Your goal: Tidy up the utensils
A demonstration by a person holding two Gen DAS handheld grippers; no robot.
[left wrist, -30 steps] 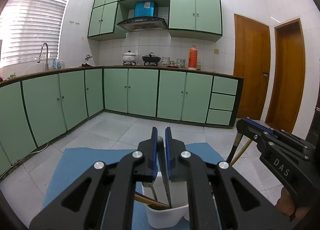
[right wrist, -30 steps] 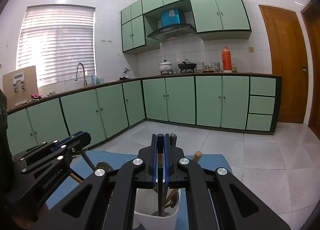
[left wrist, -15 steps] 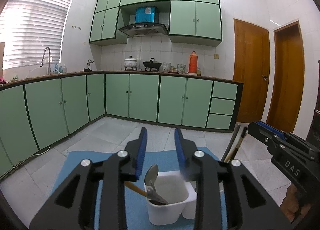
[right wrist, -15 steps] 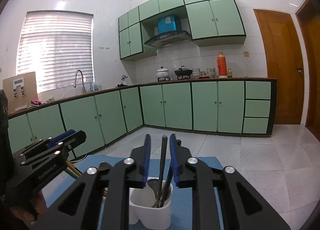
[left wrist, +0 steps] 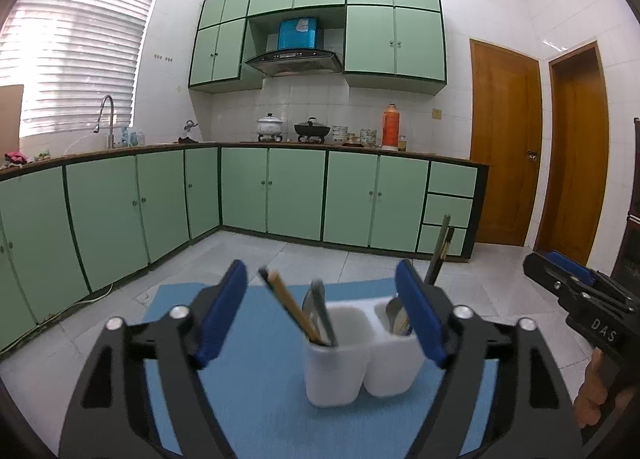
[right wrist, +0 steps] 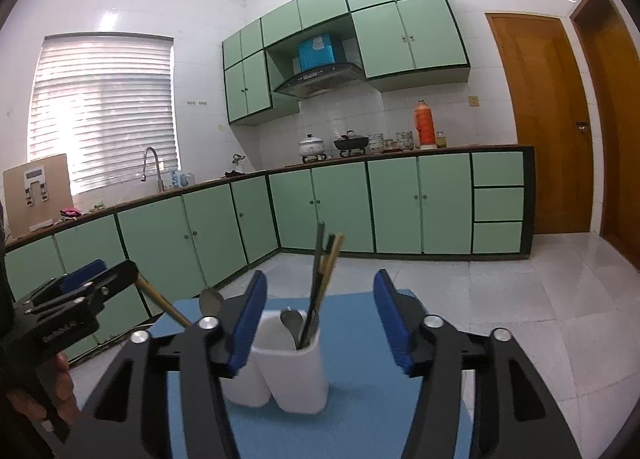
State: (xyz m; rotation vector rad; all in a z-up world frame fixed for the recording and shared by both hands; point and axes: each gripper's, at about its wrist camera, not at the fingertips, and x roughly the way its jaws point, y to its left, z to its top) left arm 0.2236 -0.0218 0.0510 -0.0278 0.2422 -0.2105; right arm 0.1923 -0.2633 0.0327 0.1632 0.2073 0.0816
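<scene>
A white two-compartment utensil holder (left wrist: 360, 355) stands on a blue mat (left wrist: 248, 391); it also shows in the right wrist view (right wrist: 290, 371). Its left compartment holds wooden chopsticks (left wrist: 290, 305) and a spoon (left wrist: 318, 309). Its right compartment holds a spoon (right wrist: 292, 325), a dark utensil and chopsticks (right wrist: 322, 275). My left gripper (left wrist: 322, 313) is open and empty, in front of the holder. My right gripper (right wrist: 320, 325) is open and empty, also in front of it. Each gripper shows at the edge of the other's view.
The mat (right wrist: 360, 379) lies on a table. Behind are green kitchen cabinets (left wrist: 296, 195), a counter with pots (left wrist: 270, 127) and an orange thermos (left wrist: 391, 123), a sink tap (left wrist: 105, 119) and wooden doors (left wrist: 504, 147).
Both grippers opened, let go of their utensils into the holder and pulled back from it. The holder now appears smaller and farther away.
</scene>
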